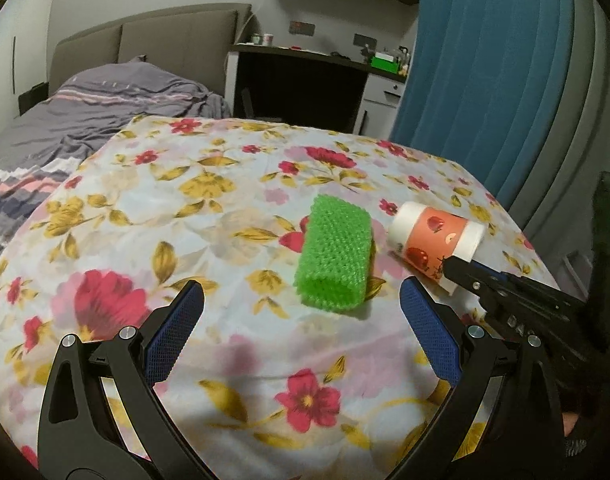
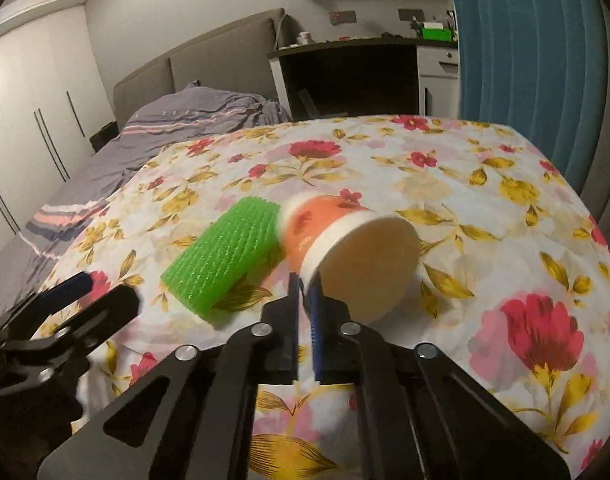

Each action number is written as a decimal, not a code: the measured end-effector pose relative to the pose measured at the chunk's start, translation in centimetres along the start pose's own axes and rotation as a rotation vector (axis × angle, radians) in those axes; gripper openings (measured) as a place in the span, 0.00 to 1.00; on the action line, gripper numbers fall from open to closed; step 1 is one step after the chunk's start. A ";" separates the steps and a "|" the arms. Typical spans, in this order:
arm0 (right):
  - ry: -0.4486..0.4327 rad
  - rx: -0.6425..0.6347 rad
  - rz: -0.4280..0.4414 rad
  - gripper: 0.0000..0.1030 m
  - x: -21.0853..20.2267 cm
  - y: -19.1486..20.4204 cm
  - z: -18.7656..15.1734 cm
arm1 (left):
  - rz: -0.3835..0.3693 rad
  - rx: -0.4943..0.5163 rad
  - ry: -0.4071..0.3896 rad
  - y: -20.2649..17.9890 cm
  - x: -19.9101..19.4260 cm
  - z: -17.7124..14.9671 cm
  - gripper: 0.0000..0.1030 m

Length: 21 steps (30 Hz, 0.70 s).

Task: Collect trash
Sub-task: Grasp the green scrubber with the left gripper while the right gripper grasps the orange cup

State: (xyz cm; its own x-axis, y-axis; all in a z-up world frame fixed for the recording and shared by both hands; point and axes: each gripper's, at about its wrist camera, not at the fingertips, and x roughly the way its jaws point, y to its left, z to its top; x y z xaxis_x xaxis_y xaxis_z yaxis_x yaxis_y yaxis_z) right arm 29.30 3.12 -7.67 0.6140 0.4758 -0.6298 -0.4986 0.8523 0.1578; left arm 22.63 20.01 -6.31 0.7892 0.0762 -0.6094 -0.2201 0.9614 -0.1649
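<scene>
My right hand-held gripper [image 2: 305, 292] pinches the paper cup [image 2: 337, 248] rim, seemingly firmly; lift level. Left hand-held gripper [image 1: 301, 308] wide near the green sponge [image 1: 335, 258].

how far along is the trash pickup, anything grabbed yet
Nothing looks binned yet; no bin shows in either view. In hand: the right gripper is shut on the rim of the paper cup, which is tipped on its side just off the floral cloth. Left to do: the green foam sleeve lies on the cloth, untouched, with the left gripper open just short of it.

floral cloth [image 1: 225, 208], bed [image 1: 105, 108], perhaps desk [image 1: 305, 76]
</scene>
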 end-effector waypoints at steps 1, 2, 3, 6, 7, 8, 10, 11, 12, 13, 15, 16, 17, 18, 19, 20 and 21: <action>-0.010 -0.009 -0.004 0.04 -0.3 0.1 0.0 | -0.004 0.006 0.003 -0.2 0.4 0.2 0.94; -0.017 -0.013 -0.007 0.04 -0.5 0.1 0.0 | -0.007 0.009 0.008 -0.4 0.9 0.3 0.94; -0.023 -0.014 -0.010 0.04 -0.8 0.0 0.1 | -0.008 0.008 0.012 -0.6 1.3 0.4 0.94; -0.037 -0.009 -0.013 0.04 -1.8 -0.5 0.2 | -0.015 0.004 0.038 -0.9 2.7 0.8 0.89; -0.044 -0.004 -0.016 0.04 -2.3 -0.8 0.2 | -0.016 0.004 0.048 -0.9 3.2 1.0 0.87; -0.045 -0.002 -0.020 0.04 -2.5 -0.9 0.1 | -0.016 0.006 0.058 -1.0 3.6 1.1 0.83; -0.049 0.001 -0.025 0.04 -3.1 -1.2 0.0 | -0.023 0.001 0.099 -1.1 4.8 1.3 0.76; -0.051 0.002 -0.023 0.04 -3.4 -1.3 -0.1 | -0.028 -0.005 0.121 -1.1 5.4 1.4 0.69; -0.053 0.001 -0.023 0.04 -3.7 -1.4 -0.1 | -0.032 -0.006 0.135 -1.1 5.7 1.4 0.63; -0.055 0.000 -0.024 0.04 -3.9 -1.5 -0.3 | -0.032 -0.004 0.153 -1.2 6.1 1.4 0.60; -0.057 -0.004 -0.025 0.04 -4.3 -1.5 -0.5 | -0.025 0.003 0.181 -1.3 6.7 1.2 0.45; -0.058 -0.005 -0.026 0.04 -4.6 -1.6 -0.6 | -0.031 0.007 0.185 -1.4 6.8 1.2 0.44; -0.058 -0.007 -0.027 0.04 -4.7 -1.6 -0.7 | -0.032 0.008 0.179 -1.4 6.7 1.2 0.39; -0.059 -0.008 -0.027 0.04 -4.9 -1.5 -0.8 | -0.033 0.010 0.168 -1.4 6.5 1.2 0.30; -0.060 -0.009 -0.028 0.04 -5.1 -1.6 -0.9 | -0.033 0.014 0.158 -1.5 6.3 1.2 0.25; -0.059 -0.009 -0.029 0.04 -5.3 -1.5 -1.0 | -0.039 0.017 0.150 -1.6 6.0 1.3 0.13; -0.059 -0.009 -0.030 0.04 -5.5 -1.5 -1.0 | -0.048 0.018 0.136 -1.7 5.4 1.3 0.11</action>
State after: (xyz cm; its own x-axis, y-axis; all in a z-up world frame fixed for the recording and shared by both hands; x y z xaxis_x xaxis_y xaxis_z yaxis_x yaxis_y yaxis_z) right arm 26.06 -1.01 -5.23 0.6635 0.4624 -0.5881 -0.4849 0.8644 0.1326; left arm 28.01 19.09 -8.30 0.7132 -0.0057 -0.7009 -0.1722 0.9679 -0.1831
